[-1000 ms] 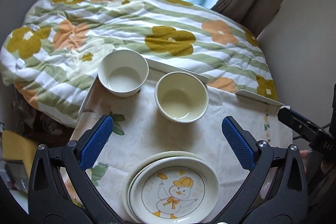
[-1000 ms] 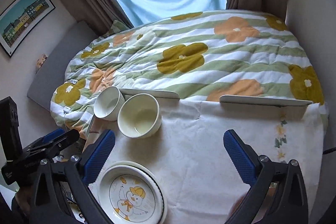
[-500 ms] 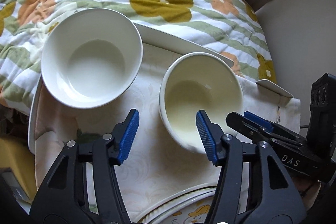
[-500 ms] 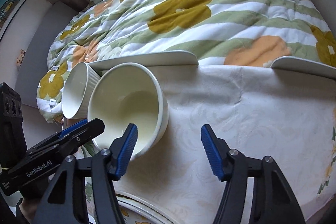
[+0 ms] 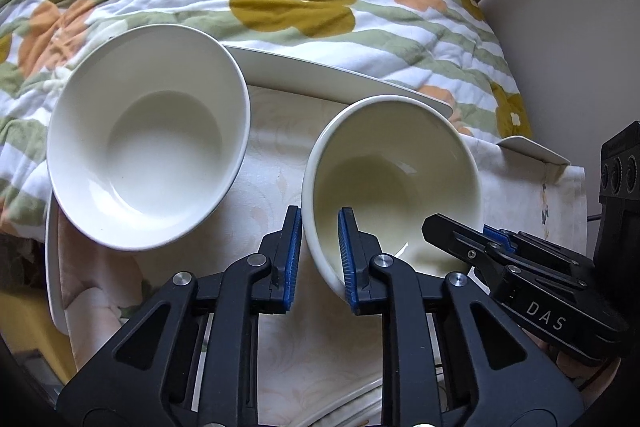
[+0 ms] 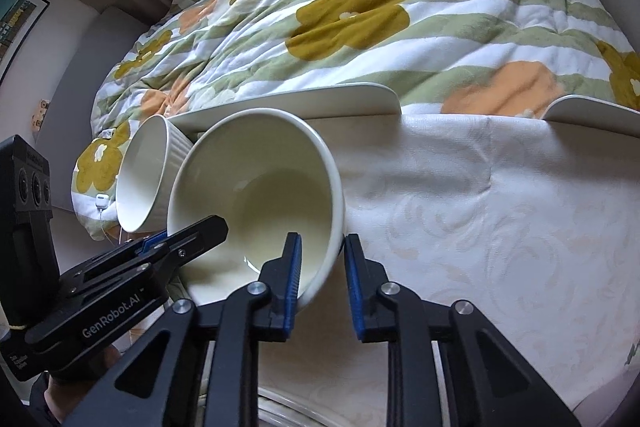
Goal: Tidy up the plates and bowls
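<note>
Both grippers have dropped from above the table onto the cream bowl [image 5: 394,183]: the left gripper [image 5: 319,259] is clamped on its near-left rim, while the right gripper [image 6: 320,277] is closing its jaws over the near-right rim, one pad inside, one outside. That bowl sits on the cloth-covered table [image 6: 480,227] just beside the white bowl [image 5: 148,159]. Nothing looks sorted yet; the bowls are unstacked, and only a sliver of the plates [image 5: 352,415] shows at the bottom edge.

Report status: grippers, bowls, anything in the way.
Left gripper shut on cream bowl rim. Right gripper closing on same rim, opposite side. White bowl alongside, untouched.
</note>
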A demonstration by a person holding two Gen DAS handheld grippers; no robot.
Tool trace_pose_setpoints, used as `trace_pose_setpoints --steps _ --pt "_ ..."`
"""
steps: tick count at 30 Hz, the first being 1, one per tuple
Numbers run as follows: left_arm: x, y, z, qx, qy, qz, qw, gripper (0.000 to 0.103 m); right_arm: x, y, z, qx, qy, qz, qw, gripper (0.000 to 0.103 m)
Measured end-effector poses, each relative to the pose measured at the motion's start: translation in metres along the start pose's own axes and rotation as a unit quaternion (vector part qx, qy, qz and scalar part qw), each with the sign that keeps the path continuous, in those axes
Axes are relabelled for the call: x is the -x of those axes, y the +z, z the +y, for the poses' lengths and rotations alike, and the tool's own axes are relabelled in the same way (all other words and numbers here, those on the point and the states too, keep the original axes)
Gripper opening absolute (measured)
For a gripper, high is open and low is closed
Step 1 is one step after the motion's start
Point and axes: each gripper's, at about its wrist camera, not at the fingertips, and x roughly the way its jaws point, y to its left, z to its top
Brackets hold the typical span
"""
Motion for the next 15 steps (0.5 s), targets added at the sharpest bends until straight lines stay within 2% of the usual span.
trace_pose_setpoints --steps 7,15 --pt "0.009 -0.003 -0.009 -0.015 0.014 -0.017 0.9996 0.016 0.01 -0.001 0.005 0.014 0.001 -0.016 1.0 0.02" --pt "0.044 -0.014 -0.039 -0.027 0.026 -0.048 0.9981 0.016 0.048 -0.009 -0.003 0.015 0.025 -0.045 0.999 0.02"
